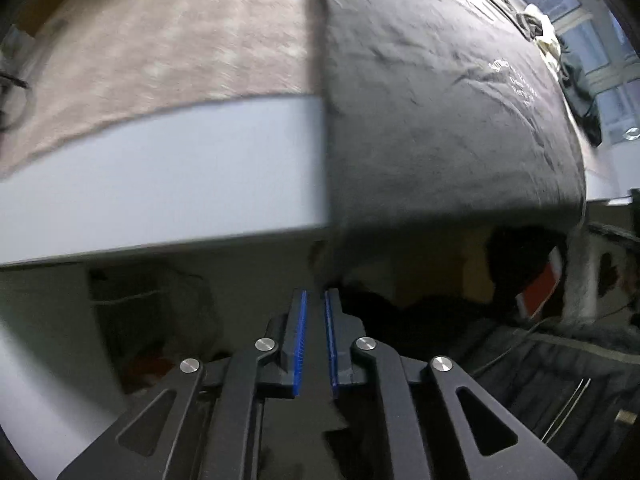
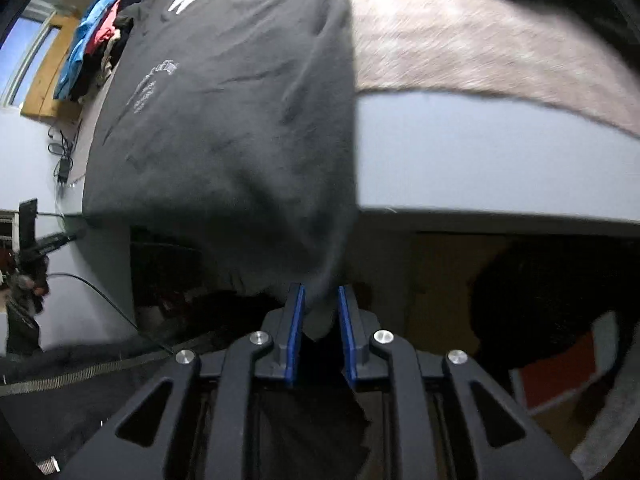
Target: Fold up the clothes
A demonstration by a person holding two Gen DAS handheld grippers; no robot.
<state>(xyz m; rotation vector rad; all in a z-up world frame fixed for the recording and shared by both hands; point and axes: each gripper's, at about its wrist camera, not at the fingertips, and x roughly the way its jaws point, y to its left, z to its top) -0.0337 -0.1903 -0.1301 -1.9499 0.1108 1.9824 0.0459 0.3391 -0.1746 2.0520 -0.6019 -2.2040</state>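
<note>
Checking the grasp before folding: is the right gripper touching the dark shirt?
Touching. The right wrist view shows the dark shirt hem pinched inside the right gripper.

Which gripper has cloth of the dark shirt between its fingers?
The right gripper: the dark shirt hem hangs between its blue pads. The left gripper shows an empty gap, just below the hem.

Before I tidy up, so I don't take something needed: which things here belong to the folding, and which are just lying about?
In the job:
- dark grey T-shirt
- left gripper
- right gripper
- table
- beige cloth

Lying about:
- pile of clothes
- charger and cable
</note>
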